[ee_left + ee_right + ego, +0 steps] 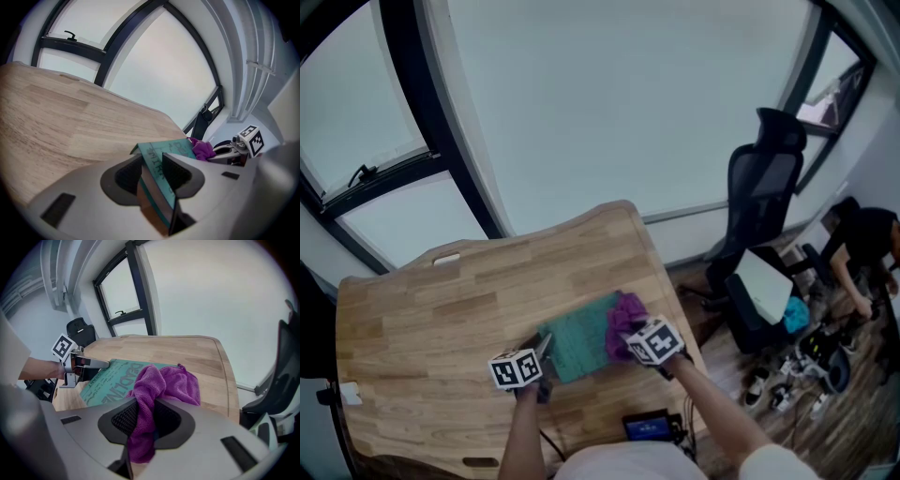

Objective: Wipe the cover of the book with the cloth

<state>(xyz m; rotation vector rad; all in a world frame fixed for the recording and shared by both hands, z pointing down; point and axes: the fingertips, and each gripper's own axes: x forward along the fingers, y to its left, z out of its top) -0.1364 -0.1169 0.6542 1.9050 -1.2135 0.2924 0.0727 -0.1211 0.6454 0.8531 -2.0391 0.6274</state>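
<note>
Room: I see a light wooden table [441,309] below large dark-framed windows [609,103]; a black office chair [762,192] stands off to its right.
Book: the thin teal-covered book [581,345], printed with dark lettering, sits near the table's front edge.
Left gripper: my left gripper [153,163] has its jaws set wide and clamped on the book's corner.
Right gripper: my right gripper [146,412] pinches the crumpled purple microfibre cloth [173,383], whose loose bulk rests on the book's right end.
</note>
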